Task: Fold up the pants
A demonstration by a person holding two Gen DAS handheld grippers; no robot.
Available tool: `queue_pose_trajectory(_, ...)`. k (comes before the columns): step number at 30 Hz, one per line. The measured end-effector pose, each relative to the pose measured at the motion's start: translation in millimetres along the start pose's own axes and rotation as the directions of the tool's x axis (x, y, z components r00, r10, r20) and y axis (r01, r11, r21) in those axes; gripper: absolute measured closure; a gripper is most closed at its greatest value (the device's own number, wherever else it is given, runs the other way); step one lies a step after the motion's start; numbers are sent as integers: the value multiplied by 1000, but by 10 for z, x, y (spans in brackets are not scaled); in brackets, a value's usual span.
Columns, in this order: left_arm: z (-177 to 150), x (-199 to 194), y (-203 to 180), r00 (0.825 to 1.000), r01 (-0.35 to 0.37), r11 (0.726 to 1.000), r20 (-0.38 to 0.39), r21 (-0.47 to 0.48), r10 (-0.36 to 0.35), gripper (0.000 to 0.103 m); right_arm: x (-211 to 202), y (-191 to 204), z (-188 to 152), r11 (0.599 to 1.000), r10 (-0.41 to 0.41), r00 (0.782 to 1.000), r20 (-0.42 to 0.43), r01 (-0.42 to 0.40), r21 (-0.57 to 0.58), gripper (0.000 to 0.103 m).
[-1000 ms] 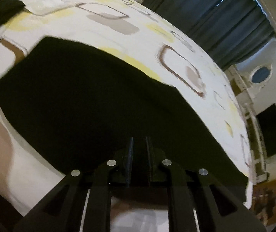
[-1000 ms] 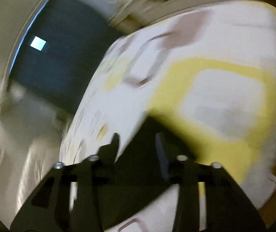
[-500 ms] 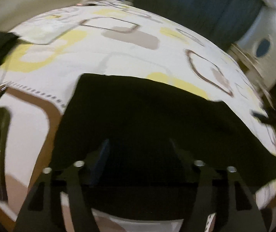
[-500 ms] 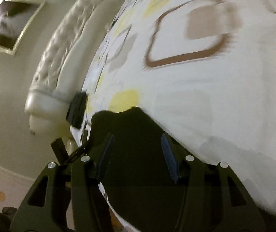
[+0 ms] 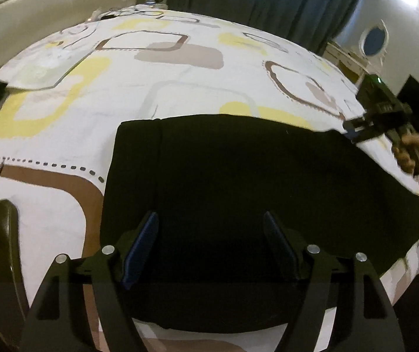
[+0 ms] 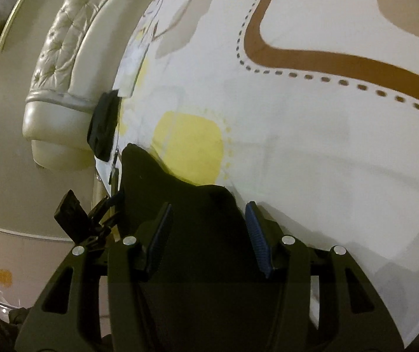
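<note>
black pants (image 5: 238,182) lie flat, folded, on patterned bedsheet (image 5: 165,88). left gripper (image 5: 211,243) jaws wide, over near edge. right gripper (image 6: 209,228) jaws wide, over pants' right end. no readable writing.

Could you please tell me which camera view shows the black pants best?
The left wrist view: the pants spread nearly whole across the bedspread. The right wrist view shows only one end.
</note>
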State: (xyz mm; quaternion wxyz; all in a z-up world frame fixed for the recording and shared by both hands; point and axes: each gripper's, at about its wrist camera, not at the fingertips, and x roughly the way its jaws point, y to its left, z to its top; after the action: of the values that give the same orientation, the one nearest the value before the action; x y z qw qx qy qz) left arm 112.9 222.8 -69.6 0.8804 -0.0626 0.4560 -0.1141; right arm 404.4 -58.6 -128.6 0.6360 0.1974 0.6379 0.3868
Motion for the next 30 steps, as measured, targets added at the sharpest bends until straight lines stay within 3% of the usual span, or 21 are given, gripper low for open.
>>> queue_pose_trajectory(6, -12, 47, 25, 1000, 8, 1000, 1, -4, -8, 30, 130, 97, 90, 999, -25, 999, -42, 24, -27, 53)
queue_pose_trajectory(7, -11, 44, 37, 1000, 13, 1000, 2, -11, -13, 30, 136, 103, 93, 999, -36, 998, -43, 35, -31, 59)
queue_pose_trajectory(8, -15, 37, 38, 1000, 16, 1000, 3, -12, -16, 30, 140, 112, 93, 999, -45, 998, -45, 43, -32, 75)
queue_pose_trajectory(11, -24, 41, 40, 1000, 16, 1000, 6, -2, -16, 30, 124, 122, 92, 996, -77, 997, -28, 76, -40, 90)
queue_pose_trajectory(21, -36, 67, 71, 1000, 21, 1000, 20, 8, -22, 30, 138, 214, 125, 973, -213, 976, 35, 215, -78, 96)
queue_pose_trajectory(29, -15, 55, 72, 1000, 29, 999, 9, 21, -29, 30, 121, 50, 184, 977, -211, 974, 83, 213, -9, 98)
queue_pose_trajectory(30, -10, 45, 74, 999, 31, 999, 8, 21, -32, 30, 78, 33, 191, 968, -249, 962, 108, 250, 5, 102)
